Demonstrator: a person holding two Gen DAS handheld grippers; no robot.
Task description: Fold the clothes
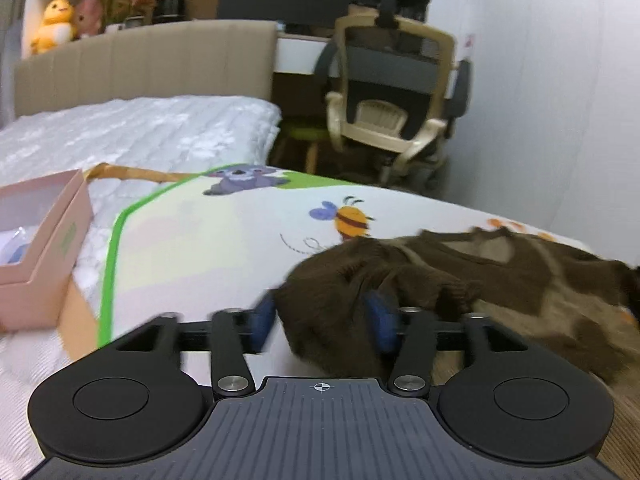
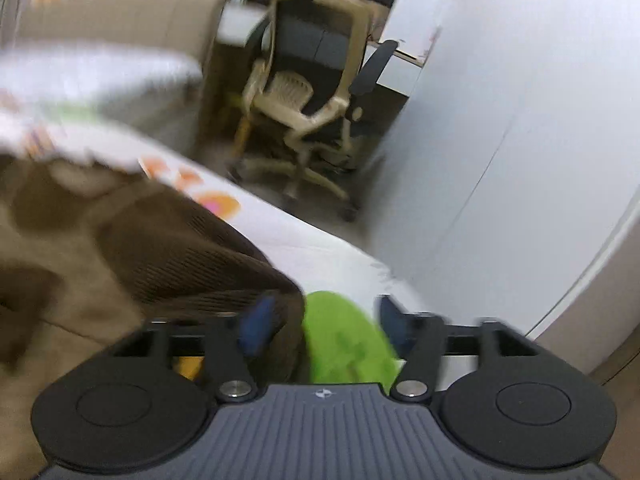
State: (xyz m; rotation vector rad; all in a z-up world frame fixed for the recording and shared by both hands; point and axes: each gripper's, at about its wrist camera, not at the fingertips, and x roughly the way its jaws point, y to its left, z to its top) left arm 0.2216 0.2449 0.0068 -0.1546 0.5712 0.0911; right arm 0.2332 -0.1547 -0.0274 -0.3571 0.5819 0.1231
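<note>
- Lying across the printed play mat (image 1: pixel 224 240) on the bed is a brown and tan knitted sweater (image 1: pixel 500 276), bunched toward the mat's near right corner; its neckline faces the mat's far edge.
- Left gripper (image 1: pixel 326 322): blue pads (image 1: pixel 262 322) stand wide apart with a dark brown fold of the sweater lying between them; whether the pads press the cloth cannot be told.
- Right gripper (image 2: pixel 322 320): jaws spread apart; the sweater's ribbed brown edge (image 2: pixel 208 276) drapes against the left blue pad (image 2: pixel 256 322), and the mat's green border (image 2: pixel 344 340) shows between the pads; this view is blurred.
- Pink box (image 1: pixel 44 248) sits at the mat's left edge on the white quilt (image 1: pixel 132 132); its lid is off, contents unclear.
- Beige headboard (image 1: pixel 144 64) rises at the bed's far end; plush toys (image 1: pixel 56 24) sit on the shelf behind it.
- Cream office chair (image 1: pixel 396 96) stands beyond the bed's far right corner, beside a pale wall (image 1: pixel 560 92).
</note>
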